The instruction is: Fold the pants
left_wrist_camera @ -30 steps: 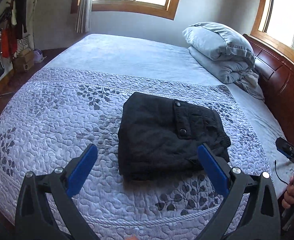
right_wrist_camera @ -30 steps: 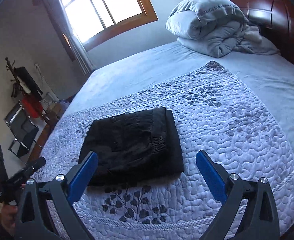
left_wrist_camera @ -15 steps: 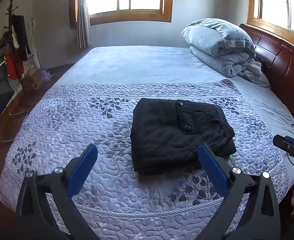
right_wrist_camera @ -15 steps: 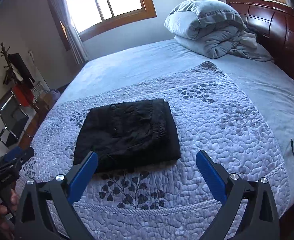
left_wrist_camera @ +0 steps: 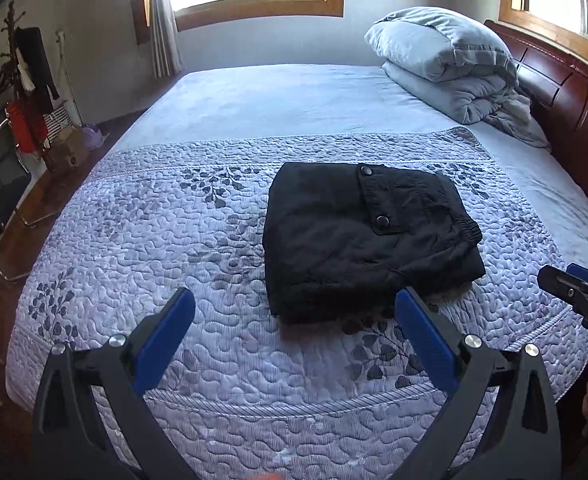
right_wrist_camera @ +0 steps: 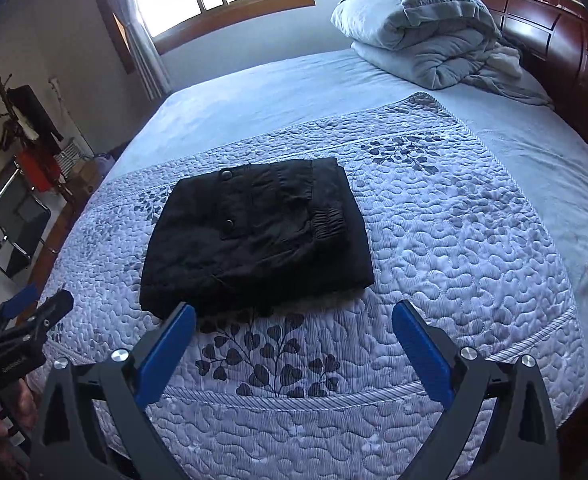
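- Both sets of jaws stand spread wide and empty: the left gripper and the right gripper hover clear of the cloth, near the bed's front edge.
- The black pants lie folded in a compact, nearly square bundle on the quilted bedspread, apart from both grippers.
- Risk: a low pass could snag the near edge and drag the stacked layers open; the bulky top fold may spring up unaided.
- Its slightly longer side runs across the bed, with the elastic waistband toward the headboard.
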Tool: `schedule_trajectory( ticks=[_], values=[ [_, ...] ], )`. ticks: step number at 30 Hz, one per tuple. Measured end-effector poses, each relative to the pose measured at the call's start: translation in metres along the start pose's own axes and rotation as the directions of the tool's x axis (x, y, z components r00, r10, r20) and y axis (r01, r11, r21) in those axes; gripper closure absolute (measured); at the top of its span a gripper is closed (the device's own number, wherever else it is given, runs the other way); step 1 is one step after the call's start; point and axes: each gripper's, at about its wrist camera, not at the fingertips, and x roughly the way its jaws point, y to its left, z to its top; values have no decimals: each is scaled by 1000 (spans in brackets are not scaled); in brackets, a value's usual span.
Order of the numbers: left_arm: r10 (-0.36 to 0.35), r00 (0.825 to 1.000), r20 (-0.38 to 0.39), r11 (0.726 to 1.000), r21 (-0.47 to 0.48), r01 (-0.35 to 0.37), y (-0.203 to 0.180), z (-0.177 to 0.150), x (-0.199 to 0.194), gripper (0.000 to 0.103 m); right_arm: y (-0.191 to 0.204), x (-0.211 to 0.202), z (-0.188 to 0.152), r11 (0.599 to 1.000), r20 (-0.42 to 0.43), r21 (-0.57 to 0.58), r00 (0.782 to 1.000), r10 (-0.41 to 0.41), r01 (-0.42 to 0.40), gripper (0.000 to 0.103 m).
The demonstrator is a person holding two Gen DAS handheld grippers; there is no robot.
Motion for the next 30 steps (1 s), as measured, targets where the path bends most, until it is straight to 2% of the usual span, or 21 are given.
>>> schedule_trajectory(
  ticks=[4, 11, 30],
  values=[
    [-15, 1000, -20, 1000, -16, 15, 2, -2, 6, 3, 4, 4, -2, 1000, -15, -10, 1000, 2, -3, 4],
    [-1, 999, -55, 1000, -3, 0, 2, -7, 16, 3, 9, 10, -5, 999, -34, -33, 999, 4, -5, 4],
    [-3, 997, -71, 1000, 1, 3, 4, -11, 25, 3, 8, 11, -5, 999, -33, -49, 999, -17, 15, 4]
  ],
)
